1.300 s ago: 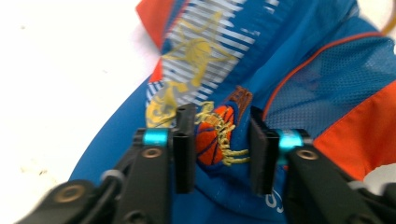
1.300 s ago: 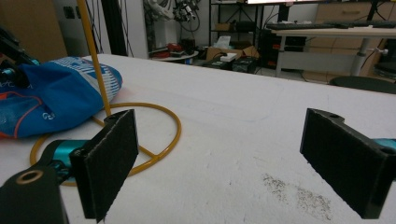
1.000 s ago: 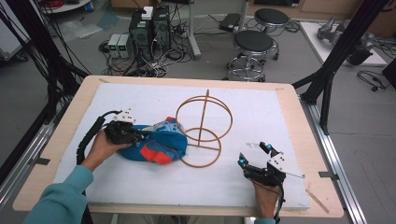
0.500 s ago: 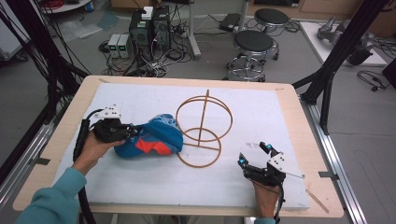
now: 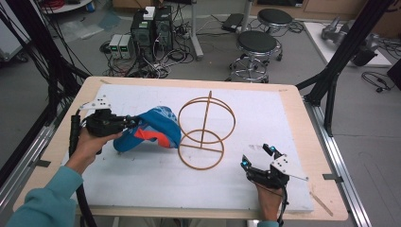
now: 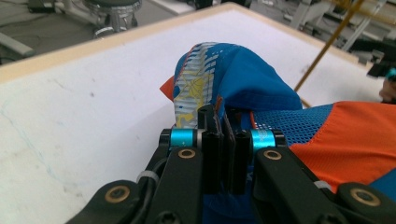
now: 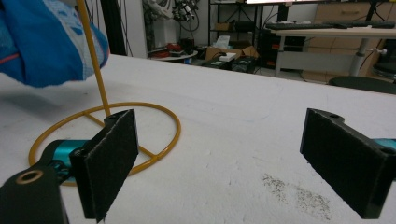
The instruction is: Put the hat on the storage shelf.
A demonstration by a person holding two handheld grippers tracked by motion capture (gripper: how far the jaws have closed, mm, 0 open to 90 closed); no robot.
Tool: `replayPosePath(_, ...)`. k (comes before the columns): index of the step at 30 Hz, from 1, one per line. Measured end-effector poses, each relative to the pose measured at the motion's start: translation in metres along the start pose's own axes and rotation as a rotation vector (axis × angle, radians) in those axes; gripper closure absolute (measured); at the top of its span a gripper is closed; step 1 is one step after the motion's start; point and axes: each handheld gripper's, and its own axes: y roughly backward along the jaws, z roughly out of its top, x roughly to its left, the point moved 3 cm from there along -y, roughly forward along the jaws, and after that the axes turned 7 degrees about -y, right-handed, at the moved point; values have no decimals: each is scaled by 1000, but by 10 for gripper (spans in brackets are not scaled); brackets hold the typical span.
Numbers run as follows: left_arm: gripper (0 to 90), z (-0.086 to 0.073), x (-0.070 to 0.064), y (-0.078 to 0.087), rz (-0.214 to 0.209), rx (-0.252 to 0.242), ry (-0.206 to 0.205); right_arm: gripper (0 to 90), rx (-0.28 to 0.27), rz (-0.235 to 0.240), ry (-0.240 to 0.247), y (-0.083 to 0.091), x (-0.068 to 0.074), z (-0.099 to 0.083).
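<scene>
**Cap lifted by its edge beside the wire stand**

Cap [image 5: 153, 132], blue with orange panels and a pale printed stripe, hangs just left of the wire stand [image 5: 205, 130], clear of the white bench [image 5: 142, 184] along most of its body; whether its lowest edge brushes the surface I cannot tell. To its left, the left gripper [image 6: 223, 122] has its jaws pressed together on a fold of the fabric near the stripe, and the rest of the cap droops away from that pinch.

Judging by the sag, the cap is light and soft: mesh and thin cloth that folds under its own weight, with nothing fragile in it. The brim, if stiffened, would be the firmer part, but I cannot make it out clearly. A pinch on a seam or on doubled fabric, as now, looks the safest hold; a single layer of mesh could slip or stretch.

The stand is made of thin golden rod: a flat ring on the bench, an upright post, and a larger hoop standing on edge. It is open and carries nothing; the cap is just beside the hoop, not on it.

Well to the right of the stand, the right gripper [image 7: 219, 163] rests low over the bench with its jaws wide apart and nothing between them.
</scene>
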Motion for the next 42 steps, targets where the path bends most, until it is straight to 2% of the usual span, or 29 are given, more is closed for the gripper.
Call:
replayPosePath(7,871,34,3,11,50,-71,7,105,-2,-1,1,0,0,0)
replayPosePath(11,871,50,2,15,60,-110,14,105,-2,-1,1,0,0,0)
replayPosePath(16,871,61,-1,16,67,-136,17,105,-2,-1,2,0,0,0)
replayPosePath(20,871,72,-1,18,88,-139,-2,105,0,0,0,0,0,0)
replayPosePath(28,871,99,2,28,130,-189,-10,105,0,1,-1,0,0,0)
replayPosePath(36,871,119,-5,32,127,-236,-19,105,4,2,4,0,1,0)
replayPosePath(42,871,135,-17,24,99,-258,-33,105,-1,1,5,0,0,0)
